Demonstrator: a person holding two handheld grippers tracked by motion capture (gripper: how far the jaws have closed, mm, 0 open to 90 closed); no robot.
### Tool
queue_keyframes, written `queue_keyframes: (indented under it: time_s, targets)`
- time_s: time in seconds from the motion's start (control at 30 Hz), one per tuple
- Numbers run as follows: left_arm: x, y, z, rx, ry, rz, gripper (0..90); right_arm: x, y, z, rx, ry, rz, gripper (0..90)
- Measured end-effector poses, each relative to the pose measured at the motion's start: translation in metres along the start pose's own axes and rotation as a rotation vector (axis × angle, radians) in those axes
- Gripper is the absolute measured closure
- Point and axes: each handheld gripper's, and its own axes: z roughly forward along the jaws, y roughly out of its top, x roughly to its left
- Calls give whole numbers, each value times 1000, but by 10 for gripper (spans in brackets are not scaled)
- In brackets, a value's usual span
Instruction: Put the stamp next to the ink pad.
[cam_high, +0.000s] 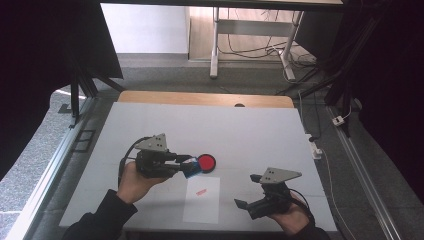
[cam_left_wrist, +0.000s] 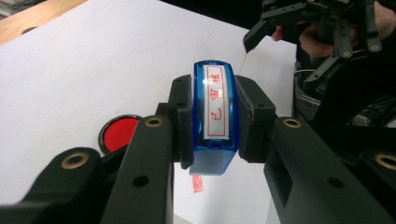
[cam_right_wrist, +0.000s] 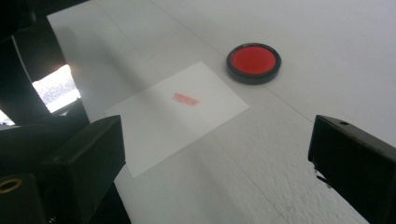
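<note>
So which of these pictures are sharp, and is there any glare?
High view: dim and soft, dark at both sides. Left gripper view: the blue stamp is crisp, with a glare streak on its label. Right gripper view: the red ink pad is clear, while the near jaws blur.

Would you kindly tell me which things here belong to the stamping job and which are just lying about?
In the job:
- blue stamp, clamped in the left gripper
- red ink pad
- white paper sheet bearing a red stamp mark

Lying about:
- cables on the floor beyond the table
- white plug beside the table
</note>
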Motion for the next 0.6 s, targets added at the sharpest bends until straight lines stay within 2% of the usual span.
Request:
queue_keyframes:
  time_s: [0.4, 0.6]
  targets:
    - [8, -5, -4, 19, 69, -27, 706, -10, -15, -14, 7, -89, 40, 0]
    - [12, -7, -7, 24, 102, -36, 706, -14, -22, -21, 12, -153, 51, 0]
